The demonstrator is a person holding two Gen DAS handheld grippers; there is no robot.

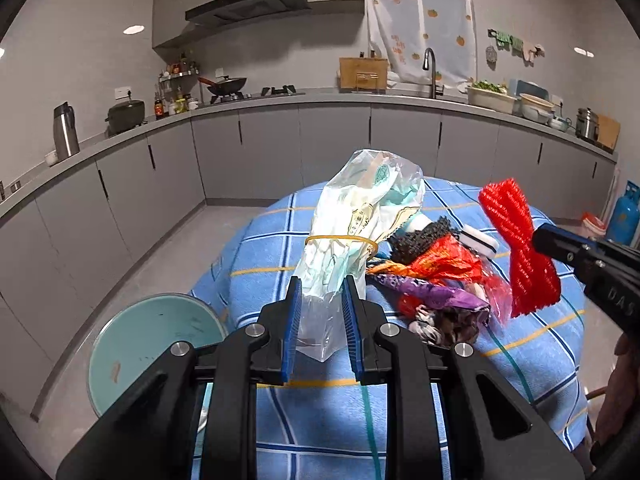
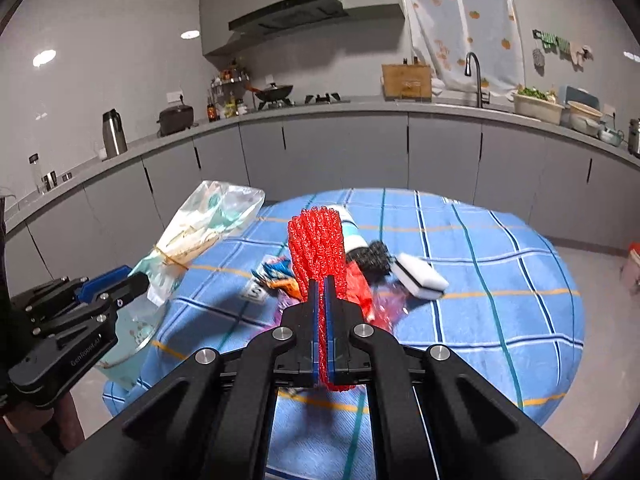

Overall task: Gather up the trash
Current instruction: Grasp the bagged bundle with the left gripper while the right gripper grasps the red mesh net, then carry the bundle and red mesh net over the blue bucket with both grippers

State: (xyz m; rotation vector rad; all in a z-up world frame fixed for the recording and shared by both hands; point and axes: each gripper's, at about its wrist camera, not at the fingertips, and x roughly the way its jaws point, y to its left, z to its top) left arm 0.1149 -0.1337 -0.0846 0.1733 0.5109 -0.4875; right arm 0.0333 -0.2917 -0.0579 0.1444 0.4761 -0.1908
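Note:
My left gripper (image 1: 322, 292) is shut on a clear plastic bag (image 1: 352, 224) with a yellow rubber band around it, held upright above the table; the bag also shows in the right wrist view (image 2: 200, 232). My right gripper (image 2: 322, 284) is shut on a red foam net (image 2: 318, 240), also seen in the left wrist view (image 1: 516, 248). More trash lies on the blue checked tablecloth (image 2: 480, 264): colourful wrappers (image 1: 436, 276), a black scrubber (image 2: 370, 260) and a white sponge (image 2: 420, 276).
A pale green bin (image 1: 152, 344) stands on the floor left of the table. Grey kitchen cabinets and a counter (image 1: 280, 100) run around the room. A blue gas cylinder (image 1: 626, 216) stands at the far right.

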